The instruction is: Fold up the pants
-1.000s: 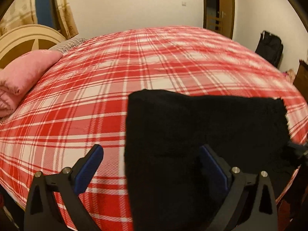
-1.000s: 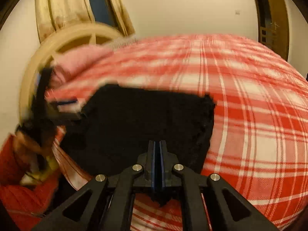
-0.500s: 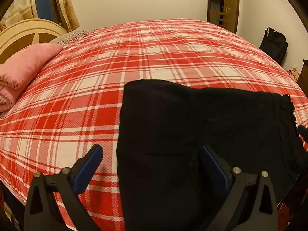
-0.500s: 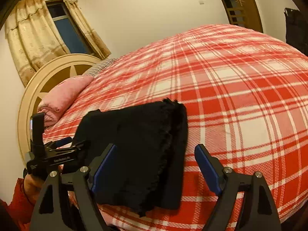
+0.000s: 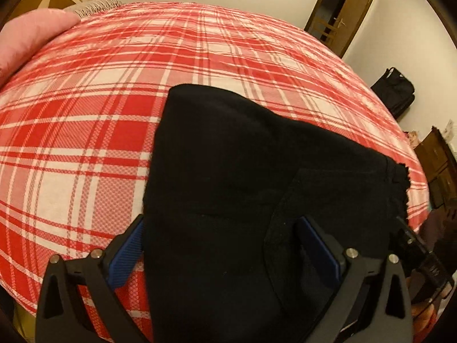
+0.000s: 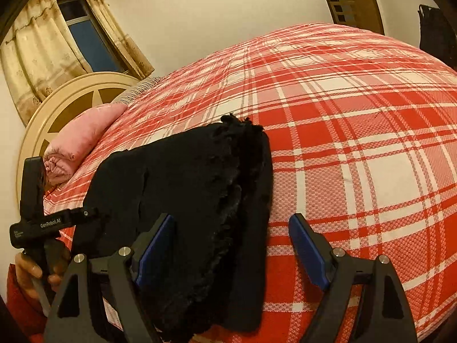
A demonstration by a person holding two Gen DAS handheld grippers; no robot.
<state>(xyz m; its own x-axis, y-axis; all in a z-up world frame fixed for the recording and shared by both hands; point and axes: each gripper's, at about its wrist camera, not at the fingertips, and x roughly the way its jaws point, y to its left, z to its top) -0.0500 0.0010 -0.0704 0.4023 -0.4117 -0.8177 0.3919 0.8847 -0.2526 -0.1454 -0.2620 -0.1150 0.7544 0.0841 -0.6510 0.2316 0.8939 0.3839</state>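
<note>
The right gripper (image 6: 231,254), shut a second ago, now stands wide open — pants (image 6: 197,200) released, folded on the bed (image 6: 357,148) under both grippers; left gripper (image 5: 225,248) open too — fold apparently laid.

Black pants (image 5: 228,185), folded, on bed.

The room has plain cream walls (image 6: 214,23) and warm, yellowish light. A big bed with a red and white checked cover (image 6: 357,131) fills most of the view; at its head there is a round cream headboard (image 6: 71,97), a pink pillow (image 6: 82,137), and behind them a dark window (image 6: 85,43) with pale patterned curtains (image 6: 37,54). On the far side stands a brown wooden door (image 5: 345,8), a black bag (image 5: 397,91) against the wall, and a dark wooden cabinet (image 5: 440,165).
</note>
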